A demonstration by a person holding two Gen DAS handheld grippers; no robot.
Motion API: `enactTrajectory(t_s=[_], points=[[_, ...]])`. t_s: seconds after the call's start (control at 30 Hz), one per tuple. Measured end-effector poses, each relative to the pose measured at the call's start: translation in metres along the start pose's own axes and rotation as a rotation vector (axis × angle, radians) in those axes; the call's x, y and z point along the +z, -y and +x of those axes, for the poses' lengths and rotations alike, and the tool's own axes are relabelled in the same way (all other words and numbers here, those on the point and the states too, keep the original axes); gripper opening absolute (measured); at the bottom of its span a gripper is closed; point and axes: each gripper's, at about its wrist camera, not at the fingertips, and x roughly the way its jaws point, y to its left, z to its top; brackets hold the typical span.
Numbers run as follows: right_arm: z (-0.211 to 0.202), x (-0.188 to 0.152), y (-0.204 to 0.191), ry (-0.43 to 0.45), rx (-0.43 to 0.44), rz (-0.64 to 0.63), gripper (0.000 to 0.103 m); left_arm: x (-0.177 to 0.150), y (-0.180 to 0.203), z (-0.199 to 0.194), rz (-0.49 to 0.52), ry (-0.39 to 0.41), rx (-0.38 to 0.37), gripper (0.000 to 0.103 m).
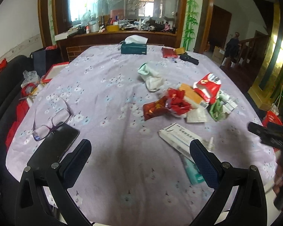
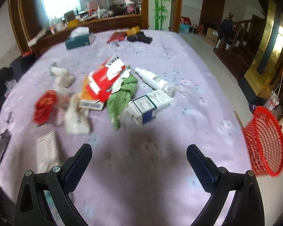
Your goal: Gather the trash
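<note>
- Big table [image 1: 107, 86] under a purple flower cloth, filling most of both views; near edge cut off at the bottom.
- Behind it, a long wood shelf [image 1: 122, 33] packed with small stuff, too tiny and far to name.
- Red basket [image 2: 264, 141] off the right side of the table, tipped and blurry, bottom hidden.
- Left gripper [image 1: 140, 162] low in its view, fingers spread wide, nothing between them, over bare cloth.
- Right gripper [image 2: 139, 160] the same: spread wide, holding nothing, over a dark shadow on the cloth.
- Trash pile in the middle of the table, well ahead of both grippers, things lying on top of each other.
- Torn red and white box [image 2: 105, 79] on top of the pile, words on it too blurry to read.
- Green cloth [image 2: 122, 98] touching that box, partly tucked under it.
- White and blue box [image 2: 151, 103] just beside the green cloth, print too small to read.
- White bottle [image 2: 151, 77] lying flat behind that box.
- Red wrappers [image 1: 169, 103] on the left of the pile, smeared in the right view.
- Long white box [image 1: 179, 139] near the left gripper's right finger, one end hidden behind it.
- Teal tissue box [image 1: 133, 48] at the far end.
- Black phone [image 1: 54, 145] by the left edge, half hidden by the gripper frame.
- Purple glasses [image 1: 51, 122] resting on the phone.
</note>
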Motion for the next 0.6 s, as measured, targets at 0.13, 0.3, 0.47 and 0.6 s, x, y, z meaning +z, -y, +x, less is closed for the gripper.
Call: enactTrajectory(t_s=[0.13,0.3,0.47,0.6], points=[[-0.051,-0.021,0.000,0.053,-0.018,-0.006,0.102,0.001,0.011,-0.012,0.039,0.031,-0.025,0.103],[-0.086,-0.031,0.005,0.105,-0.057,0.030,0.102,0.001,0.019,-0.011,0.022,0.019,-0.107,0.103],[-0.097,-0.033,0.006,0.124,-0.122,0.017,0.101,0.006,0.031,-0.011,0.053,0.030,-0.120,0.103],[-0.097,-0.036,0.006,0.119,-0.153,0.009,0.101,0.008,0.037,-0.014,0.076,0.041,-0.134,0.103]])
